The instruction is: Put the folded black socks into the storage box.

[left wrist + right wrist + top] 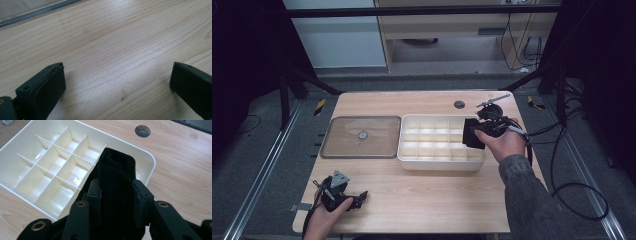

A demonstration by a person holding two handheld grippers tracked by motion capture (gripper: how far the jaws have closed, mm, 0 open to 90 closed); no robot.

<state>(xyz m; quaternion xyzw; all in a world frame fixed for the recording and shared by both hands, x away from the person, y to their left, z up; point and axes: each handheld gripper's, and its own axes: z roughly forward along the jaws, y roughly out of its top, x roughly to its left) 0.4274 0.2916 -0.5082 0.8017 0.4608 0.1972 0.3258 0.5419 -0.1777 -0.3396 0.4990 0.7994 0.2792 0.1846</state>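
The right gripper (117,192) pinches a folded black cloth (116,177) and holds it above the right end of the white divided tray (412,162). The cloth looks light, soft and floppy, so a hold across the fold's middle suits it. Its lower end is hidden behind the jaws. The left gripper (117,82), near the table's front edge well left of the tray, stands spread and empty.

Person at wooden table (427,200) w/ two handheld grippers.
Right gripper (477,131) holds black fabric roll (470,134) over right end of white divided tray (432,162); clear lid (360,136) lies just left; left gripper (357,198) near front-left edge.
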